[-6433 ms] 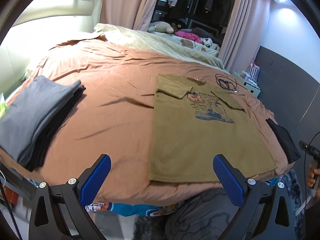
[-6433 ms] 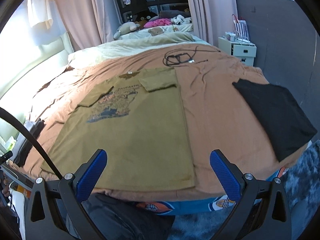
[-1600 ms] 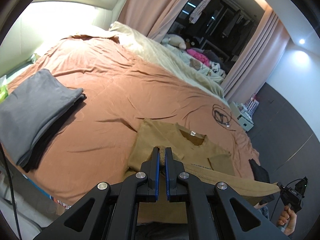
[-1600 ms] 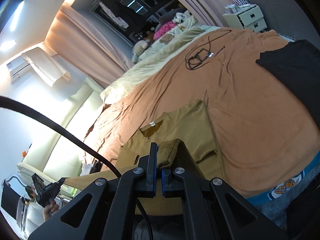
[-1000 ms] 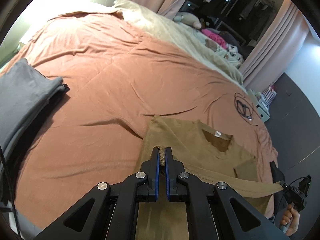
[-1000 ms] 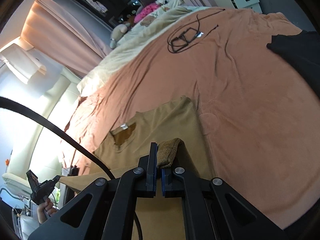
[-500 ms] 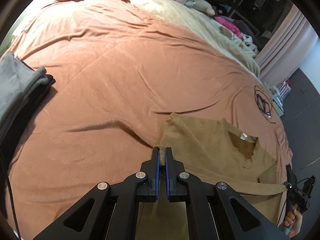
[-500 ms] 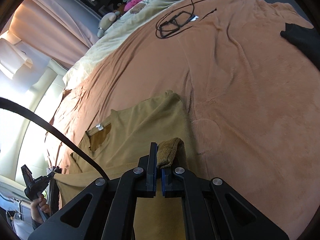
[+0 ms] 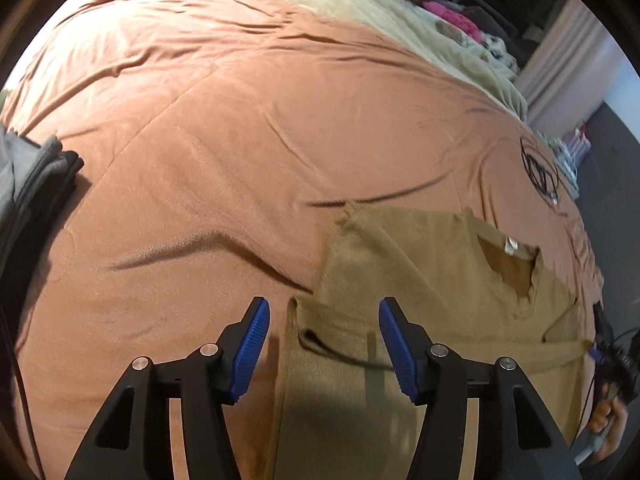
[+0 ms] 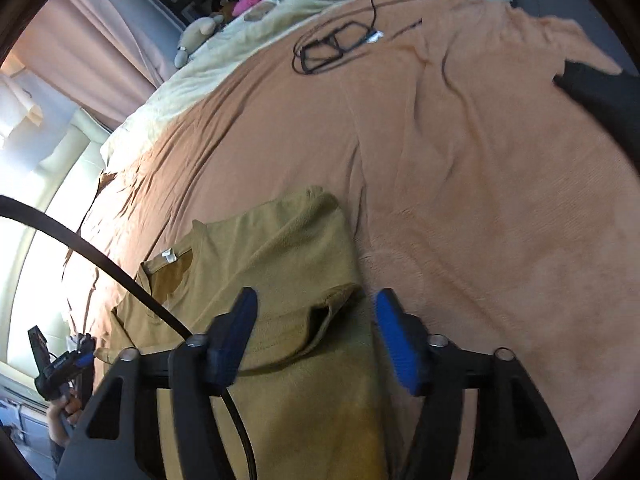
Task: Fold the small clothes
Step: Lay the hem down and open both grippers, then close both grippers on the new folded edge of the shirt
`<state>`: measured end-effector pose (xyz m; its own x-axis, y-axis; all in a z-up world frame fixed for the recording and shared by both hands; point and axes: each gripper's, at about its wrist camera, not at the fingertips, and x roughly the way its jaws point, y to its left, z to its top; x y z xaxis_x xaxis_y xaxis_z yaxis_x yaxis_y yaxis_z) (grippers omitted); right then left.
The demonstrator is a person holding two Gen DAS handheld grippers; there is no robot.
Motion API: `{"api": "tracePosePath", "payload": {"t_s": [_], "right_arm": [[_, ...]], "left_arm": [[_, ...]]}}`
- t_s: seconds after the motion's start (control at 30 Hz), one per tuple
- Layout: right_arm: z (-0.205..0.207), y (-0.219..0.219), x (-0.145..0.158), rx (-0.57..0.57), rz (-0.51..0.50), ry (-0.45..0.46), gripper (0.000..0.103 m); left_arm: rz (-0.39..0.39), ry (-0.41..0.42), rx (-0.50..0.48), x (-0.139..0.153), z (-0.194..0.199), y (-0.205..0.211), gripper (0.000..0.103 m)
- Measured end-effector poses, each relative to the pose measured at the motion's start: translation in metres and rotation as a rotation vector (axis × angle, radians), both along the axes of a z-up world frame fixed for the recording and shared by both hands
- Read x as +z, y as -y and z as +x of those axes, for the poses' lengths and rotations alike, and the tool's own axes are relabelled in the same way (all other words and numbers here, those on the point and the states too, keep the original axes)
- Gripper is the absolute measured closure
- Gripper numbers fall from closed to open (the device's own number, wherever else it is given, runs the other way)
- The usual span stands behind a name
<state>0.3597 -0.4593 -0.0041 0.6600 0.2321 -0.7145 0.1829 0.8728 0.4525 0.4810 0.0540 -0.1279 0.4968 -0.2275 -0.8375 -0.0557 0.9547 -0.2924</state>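
An olive-brown T-shirt [image 9: 420, 288] lies on the brown bedspread [image 9: 240, 140], its bottom half folded up over the top half, collar and white tag showing. My left gripper [image 9: 324, 340] is open, its blue pads either side of the folded hem's left corner, just released. In the right wrist view the same shirt [image 10: 280, 256] lies below my right gripper [image 10: 314, 336], which is open over the hem's right corner. Neither gripper holds cloth.
A stack of folded grey and black clothes [image 9: 28, 184] sits at the bed's left edge. A black garment [image 10: 600, 92] lies at the right edge. A coiled black cable [image 10: 332, 46] lies further up the bed, before a cream blanket [image 10: 256, 28].
Both grippers, shut on the shirt's hem corners half a second ago, have opened and let the hem drop onto the shirt's upper half after carrying it toward the collar.
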Motion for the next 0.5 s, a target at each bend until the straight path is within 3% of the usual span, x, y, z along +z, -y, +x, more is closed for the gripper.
{"api": "tracePosePath", "payload": {"t_s": [0.23, 0.5], "right_arm": [[-0.014, -0.012, 0.004, 0.066, -0.099, -0.073, 0.042], [-0.005, -0.024, -0.004, 0.11, -0.19, -0.203, 0.042]], "left_arm": [[0.056, -0.053, -0.072, -0.004, -0.012, 0.005, 0.044], [0.139, -0.134, -0.102, -0.029, -0.01, 0.006, 0.044]]}}
